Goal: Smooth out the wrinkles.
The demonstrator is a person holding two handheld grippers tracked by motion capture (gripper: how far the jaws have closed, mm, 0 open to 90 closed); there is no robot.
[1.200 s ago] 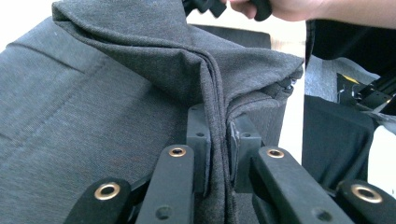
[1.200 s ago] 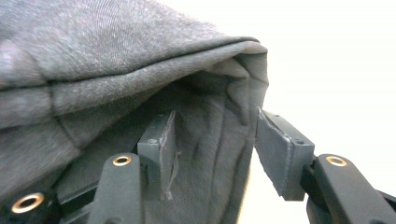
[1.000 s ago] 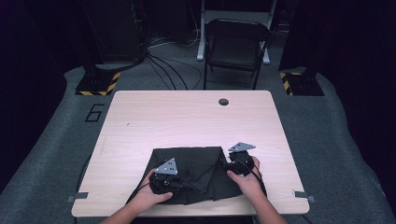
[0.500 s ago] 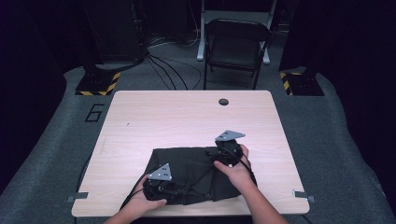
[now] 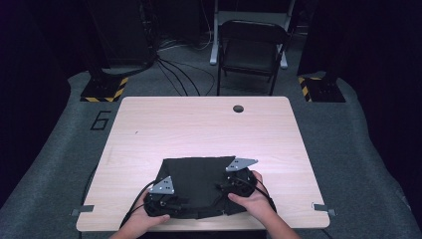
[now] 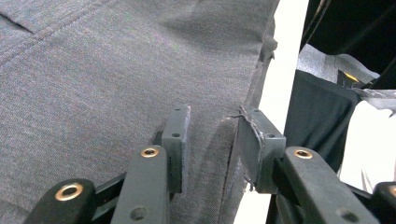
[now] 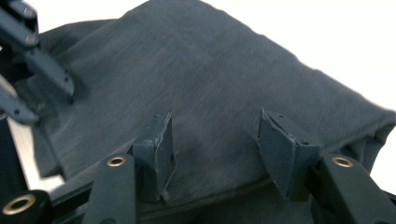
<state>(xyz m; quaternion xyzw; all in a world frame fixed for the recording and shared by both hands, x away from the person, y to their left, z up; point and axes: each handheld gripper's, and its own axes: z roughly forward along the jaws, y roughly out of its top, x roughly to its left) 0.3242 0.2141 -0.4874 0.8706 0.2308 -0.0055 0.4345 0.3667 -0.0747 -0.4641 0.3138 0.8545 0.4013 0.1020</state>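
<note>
- A dark cloth (image 5: 196, 184) lies on the near part of the worktop (image 5: 199, 129), close to the near edge and a bit left of the middle.
- The cloth is folded into a flat, boxy shape. Its long way seems to run left to right, but it is close to square, so that is hard to tell for sure.
- Its far right corner comes to a point that aims at the far right of the worktop.
- The left gripper (image 5: 161, 191) sits at the near left corner of the cloth, held in a hand.
- In the left gripper view, the left fingers (image 6: 176, 140) are a little apart, with a fold of the cloth (image 6: 93, 84) between them. I cannot tell if they squeeze it.
- The right gripper (image 5: 239, 181) sits at the right edge of the cloth, held in the other hand (image 5: 251, 201).
- In the right gripper view, the right fingers (image 7: 156, 149) are wide apart, resting over the cloth (image 7: 201, 74) and not pinching it.
- A big number 6 (image 5: 101, 120) is marked on the grey floor, left of the worktop.
- A black chair (image 5: 251, 47) stands on the far side.
</note>
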